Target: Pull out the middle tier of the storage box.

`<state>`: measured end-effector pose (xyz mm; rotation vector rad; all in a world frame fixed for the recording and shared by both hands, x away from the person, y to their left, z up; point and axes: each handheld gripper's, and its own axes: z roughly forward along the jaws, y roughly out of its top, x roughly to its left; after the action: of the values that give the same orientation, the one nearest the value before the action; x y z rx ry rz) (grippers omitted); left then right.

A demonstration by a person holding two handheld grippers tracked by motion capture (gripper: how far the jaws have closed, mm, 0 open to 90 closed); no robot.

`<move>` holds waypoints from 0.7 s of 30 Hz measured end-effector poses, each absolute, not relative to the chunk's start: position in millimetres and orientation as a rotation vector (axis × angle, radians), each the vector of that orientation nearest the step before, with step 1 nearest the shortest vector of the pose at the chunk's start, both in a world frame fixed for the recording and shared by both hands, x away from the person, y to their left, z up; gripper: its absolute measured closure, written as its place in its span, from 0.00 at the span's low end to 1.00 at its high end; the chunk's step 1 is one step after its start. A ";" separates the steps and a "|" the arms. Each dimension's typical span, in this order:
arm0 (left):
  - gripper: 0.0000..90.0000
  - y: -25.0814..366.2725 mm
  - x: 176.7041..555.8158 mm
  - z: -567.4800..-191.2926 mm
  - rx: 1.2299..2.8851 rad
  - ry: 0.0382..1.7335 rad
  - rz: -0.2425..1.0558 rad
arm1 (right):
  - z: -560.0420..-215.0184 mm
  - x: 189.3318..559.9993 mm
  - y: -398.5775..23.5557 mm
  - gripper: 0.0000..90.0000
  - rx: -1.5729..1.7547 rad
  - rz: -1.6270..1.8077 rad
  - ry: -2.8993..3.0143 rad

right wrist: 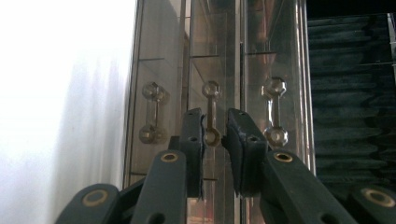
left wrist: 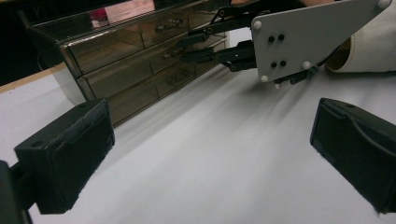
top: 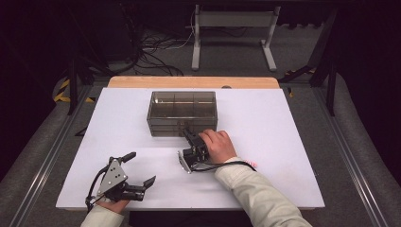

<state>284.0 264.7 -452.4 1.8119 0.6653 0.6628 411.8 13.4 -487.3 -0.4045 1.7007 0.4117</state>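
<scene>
Glossy smoked-plastic drawer box [top: 182, 112], matt tabletop [top: 265, 142]

My right hand [top: 217, 144] covers most of the right hand-held gripper [top: 188, 134] in the high view, so its jaw tips against the drawer chest [top: 182, 112] are too small to read there. In the right hand-held gripper view, the pads flank the middle handle [right wrist: 211, 114]; I cannot tell whether they touch it. The chest's top and bottom run off that frame. In the left hand-held gripper view, both pads [left wrist: 65, 161] of my left hand-held gripper [left wrist: 215, 158] are cut by the edges, and the chest's far end leaves the frame. Drawer contents are hidden behind smoky walls.
</scene>
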 end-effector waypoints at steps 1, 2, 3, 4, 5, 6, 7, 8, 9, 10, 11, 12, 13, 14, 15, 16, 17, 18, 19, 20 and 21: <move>0.01 264.7 284.1 -452.4 1.810 0.665 0.663 | -487.6 412.0 14.0 0.87 -0.406 0.410 1.699; 0.01 264.8 284.1 -452.3 1.810 0.665 0.664 | -488.0 412.1 14.4 0.87 -0.405 0.407 1.697; 0.01 264.9 284.1 -452.4 1.810 0.665 0.663 | -488.8 411.9 14.5 0.88 -0.400 0.406 1.698; 0.01 264.8 284.1 -452.4 1.809 0.666 0.663 | -489.2 411.7 14.7 0.88 -0.402 0.400 1.698; 0.01 264.8 284.1 -452.4 1.809 0.666 0.662 | -489.8 411.8 15.0 0.88 -0.403 0.401 1.693; 0.01 264.8 284.1 -452.4 1.810 0.665 0.662 | -489.5 412.0 15.2 0.88 -0.409 0.394 1.688; 0.01 264.7 284.0 -452.3 1.811 0.664 0.662 | -489.9 411.8 15.1 0.89 -0.403 0.395 1.691; 0.01 264.6 284.0 -452.4 1.810 0.664 0.662 | -490.1 411.9 15.0 0.89 -0.405 0.395 1.691; 0.01 264.6 284.0 -452.4 1.811 0.665 0.660 | -490.6 412.2 14.8 0.89 -0.407 0.398 1.688; 0.01 264.6 284.1 -452.4 1.812 0.665 0.660 | -490.9 412.2 14.6 0.89 -0.409 0.398 1.686; 0.01 264.4 284.1 -452.5 1.811 0.667 0.657 | -491.0 412.3 14.4 0.89 -0.412 0.398 1.684; 0.01 264.4 284.1 -452.5 1.812 0.666 0.657 | -491.0 412.4 14.3 0.89 -0.412 0.398 1.684; 0.01 264.3 284.1 -452.5 1.812 0.666 0.657 | -491.0 412.4 14.3 0.89 -0.413 0.398 1.683; 0.01 264.2 284.0 -452.6 1.812 0.666 0.655 | -491.1 412.4 14.3 0.89 -0.413 0.398 1.683; 0.01 264.1 284.0 -452.6 1.812 0.666 0.655 | -491.2 412.3 14.3 0.89 -0.412 0.397 1.682; 0.01 264.1 284.0 -452.6 1.813 0.666 0.655 | -491.3 412.3 14.4 0.89 -0.411 0.398 1.681; 0.01 264.1 284.0 -452.6 1.813 0.666 0.655 | -491.5 412.3 14.5 0.89 -0.411 0.398 1.680; 0.01 264.2 284.1 -452.5 1.812 0.666 0.656 | -491.6 412.3 14.5 0.89 -0.411 0.398 1.679; 0.01 264.2 284.1 -452.6 1.813 0.667 0.655 | -491.5 412.3 14.5 0.89 -0.410 0.398 1.680; 0.01 264.3 284.2 -452.6 1.813 0.667 0.656 | -491.4 412.3 14.4 0.89 -0.411 0.397 1.681; 0.01 264.3 284.2 -452.6 1.813 0.667 0.656 | -491.3 412.3 14.4 0.90 -0.412 0.397 1.680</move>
<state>284.2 264.3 -452.6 1.8128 0.6667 0.6561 412.3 14.4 -491.3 -0.4121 1.6805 0.3969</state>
